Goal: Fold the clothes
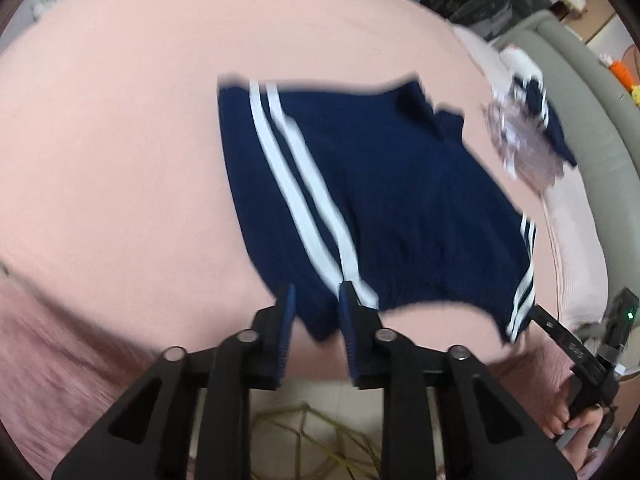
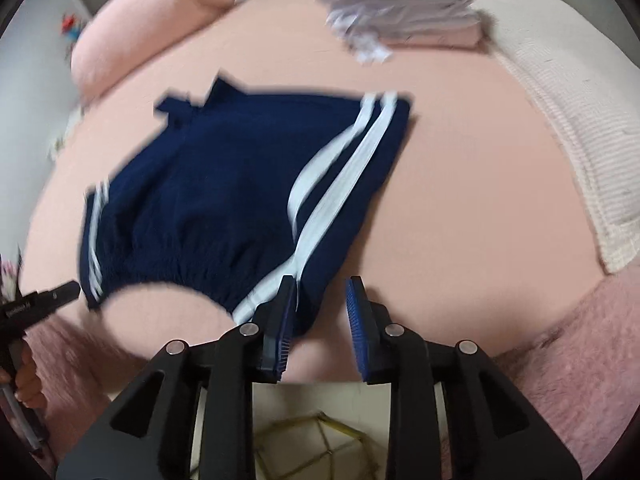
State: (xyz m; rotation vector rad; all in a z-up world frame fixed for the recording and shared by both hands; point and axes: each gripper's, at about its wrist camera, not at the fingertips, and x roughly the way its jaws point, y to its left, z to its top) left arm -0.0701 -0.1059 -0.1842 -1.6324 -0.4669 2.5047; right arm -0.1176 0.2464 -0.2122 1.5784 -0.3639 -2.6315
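Navy shorts with white side stripes (image 1: 380, 200) lie on the pink bed sheet (image 1: 120, 140), waistband toward me. They also show in the right wrist view (image 2: 224, 200). My left gripper (image 1: 316, 292) has its jaws slightly apart over the waistband's left corner, with cloth between the pads. My right gripper (image 2: 320, 288) is open at the waistband's right corner, its left finger touching the striped edge. Each gripper's tip shows at the far corner in the other's view. Both views are motion-blurred.
A pile of folded clothes (image 2: 400, 12) lies at the far side of the bed, also seen in the left wrist view (image 1: 524, 132). A pink pillow (image 2: 152, 28) is at the far left. A cream blanket (image 2: 560, 112) lies along the right. The floor shows below the bed edge.
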